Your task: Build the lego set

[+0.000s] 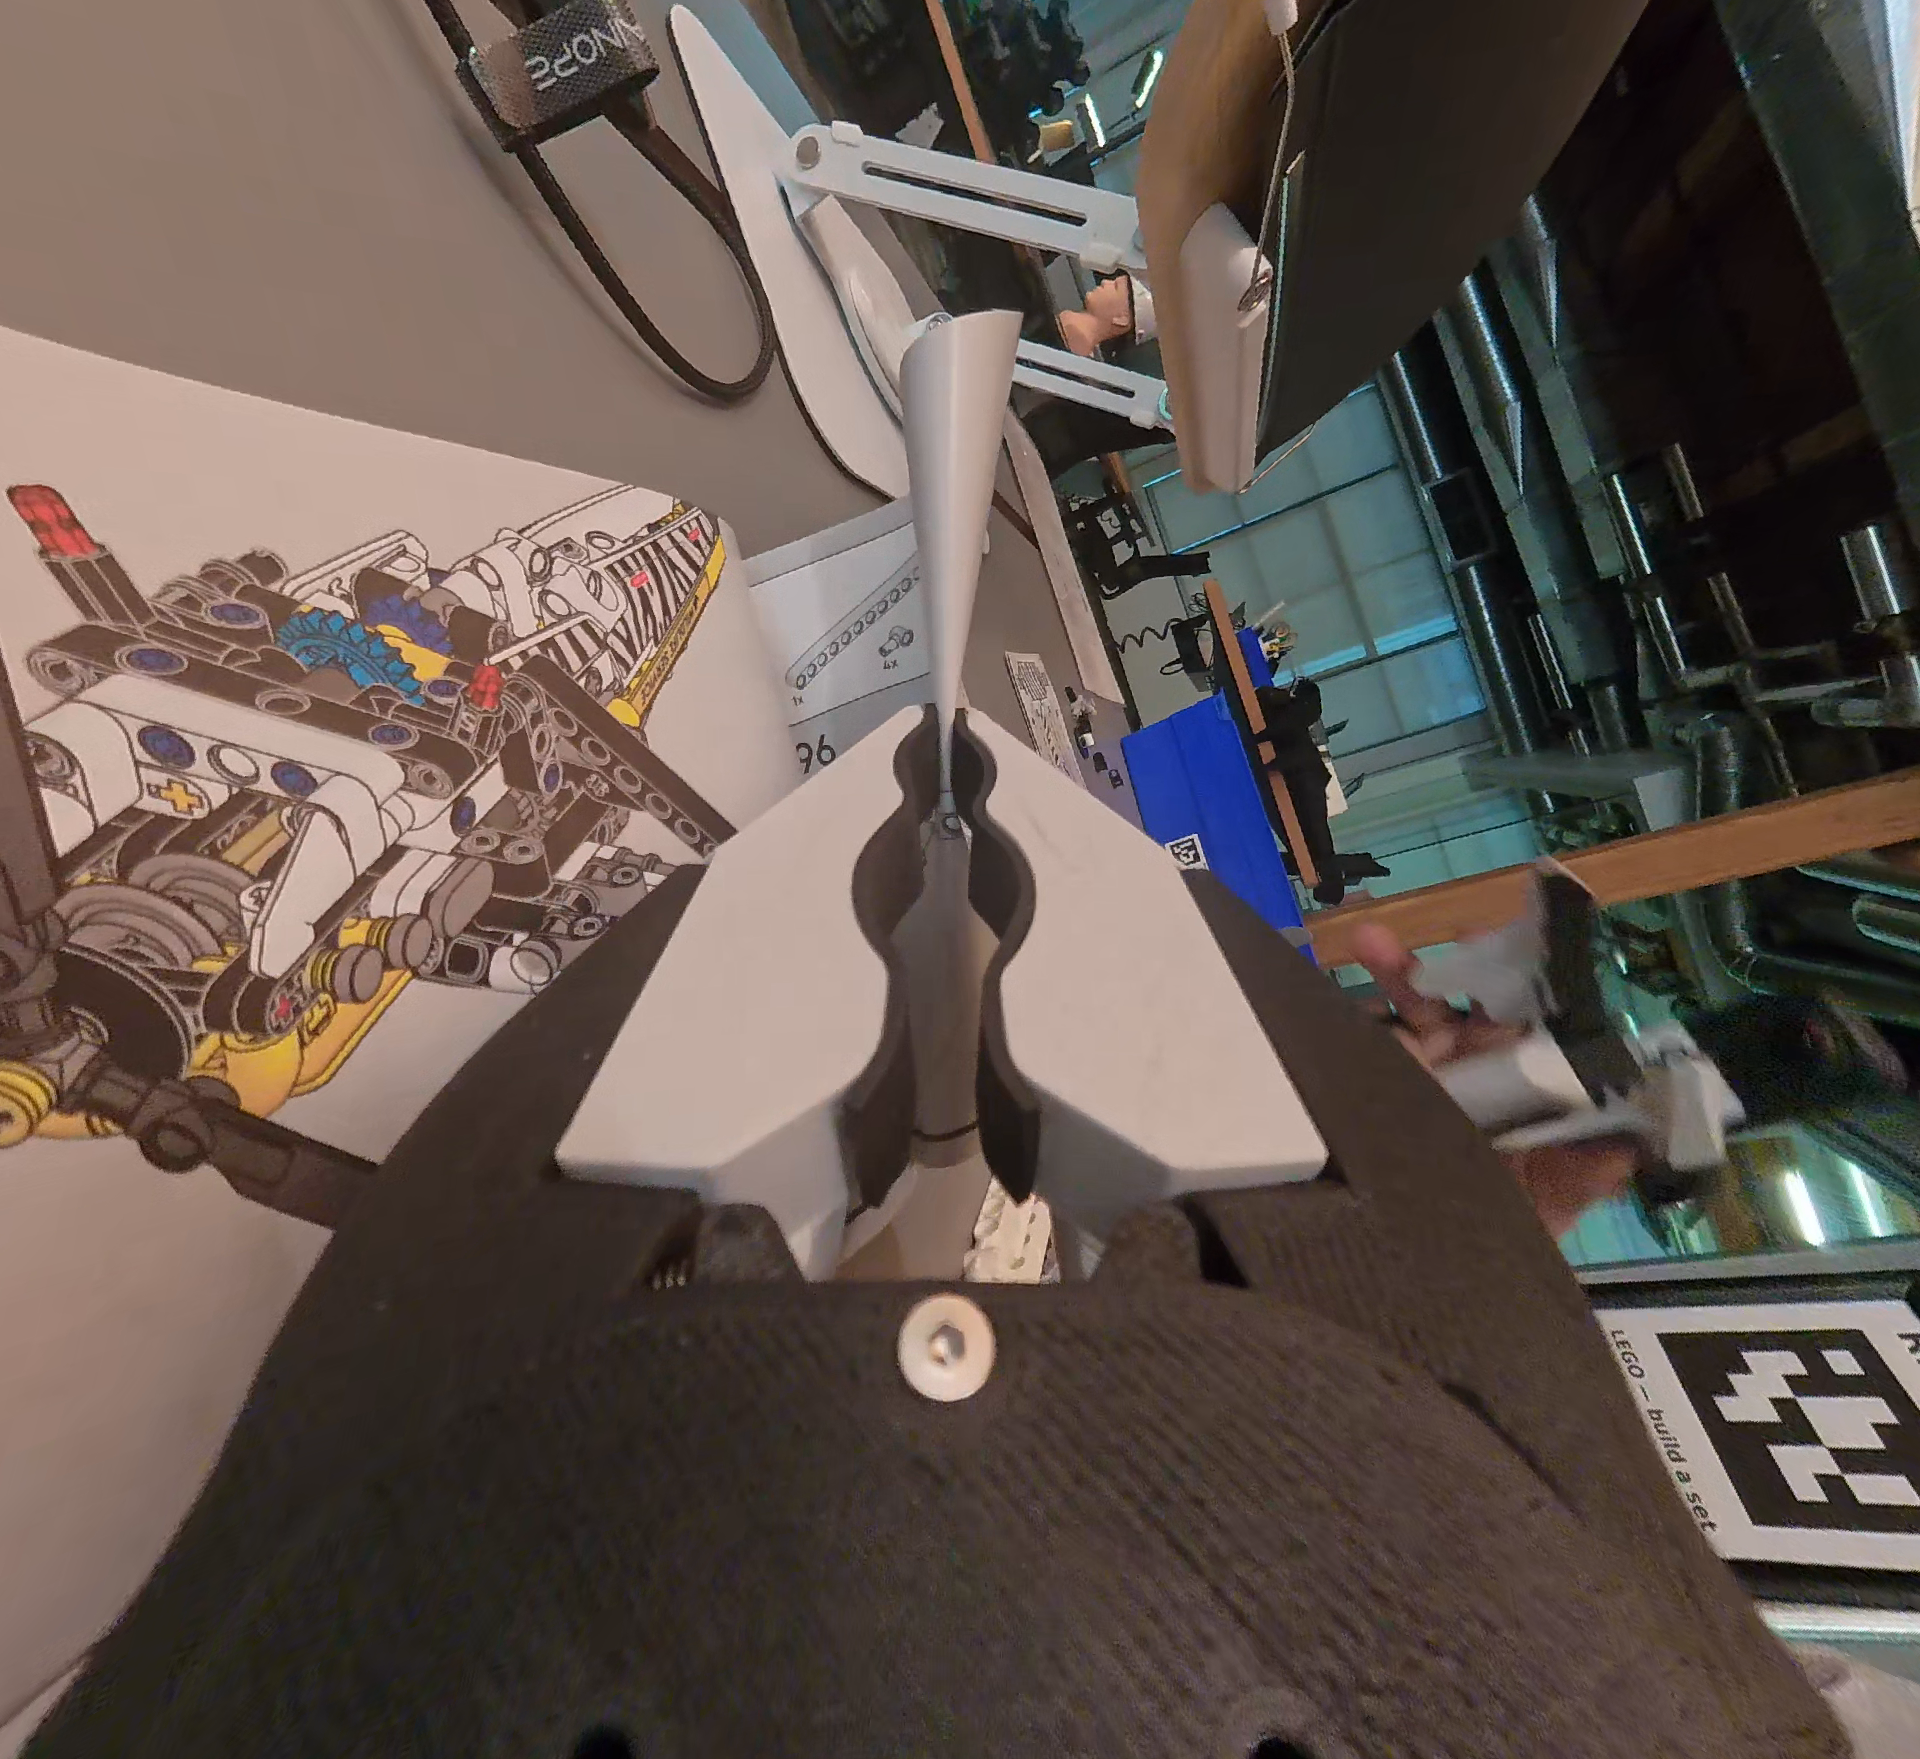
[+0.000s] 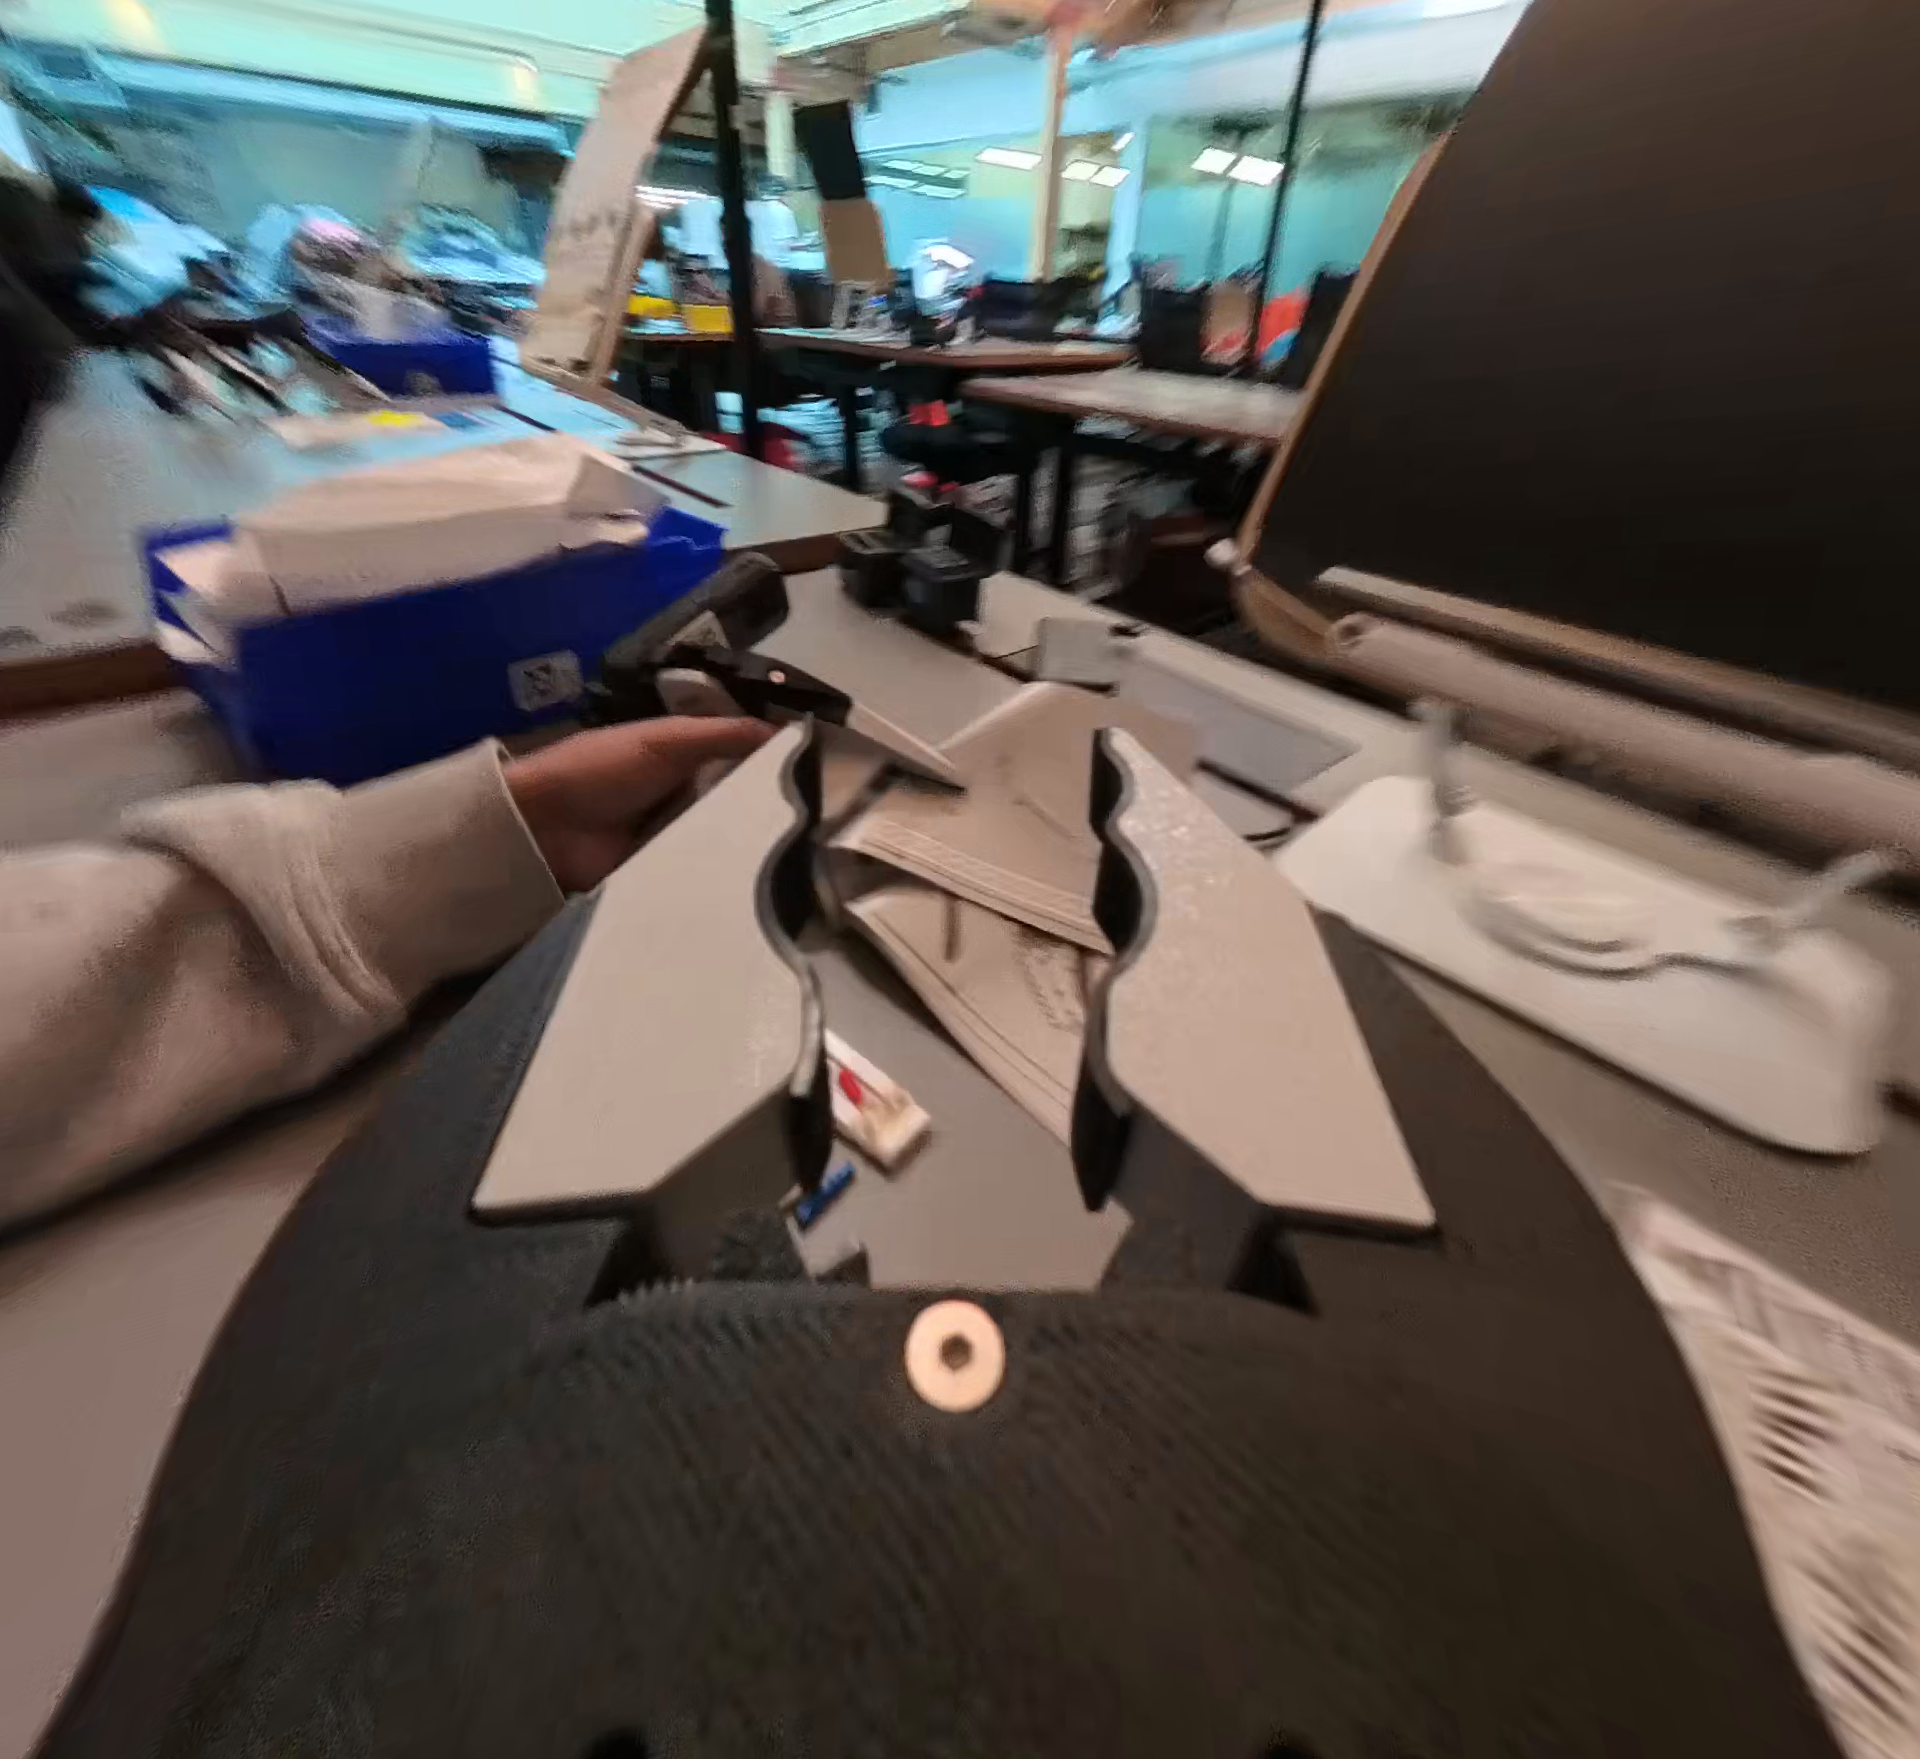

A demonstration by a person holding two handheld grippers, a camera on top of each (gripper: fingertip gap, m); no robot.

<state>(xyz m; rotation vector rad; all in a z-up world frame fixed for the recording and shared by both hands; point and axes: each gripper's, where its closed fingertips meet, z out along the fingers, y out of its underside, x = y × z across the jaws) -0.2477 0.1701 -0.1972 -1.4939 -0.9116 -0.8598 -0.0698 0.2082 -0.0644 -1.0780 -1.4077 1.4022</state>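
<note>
1. Gripping a page of the instruction booklet [image 1: 312, 774], the left gripper [image 1: 948, 733] has its pale fingers pressed nearly together on the sheet's edge; the pinched page [image 1: 951, 483] rises edge-on from the fingertips and fans out above them.

2. Beside it, the open booklet shows a coloured drawing of the model; it lies on a grey table [image 1: 260, 203], seen at a steep tilt.

3. The right gripper [image 2: 951, 774] stands wide apart and holds nothing; between its fingers the same booklet [image 2: 987, 878] shows as a stack of curled pages on the table, just ahead of the tips.

4. Farther off in the right wrist view, a hand [image 2: 623, 795] in a pale sleeve holds the left gripper, whose dark body comes to a point over the booklet.

5. Small lego pieces [image 2: 873, 1101], one white with red and one blue, lie on the table below the right gripper's left finger; I cannot tell their exact shapes; no built model appears in either view.

6. A blue bin [image 2: 416, 639] with white packets sits well behind the hand; a white stand [image 2: 1621, 982] rests to the right.

7. The step in hand looks like turning a page; to do it well, keep the pinch light on a single sheet, carry it over in a slow arc so the paper does not tear, and use the free gripper to press the booklet flat near its spine.
</note>
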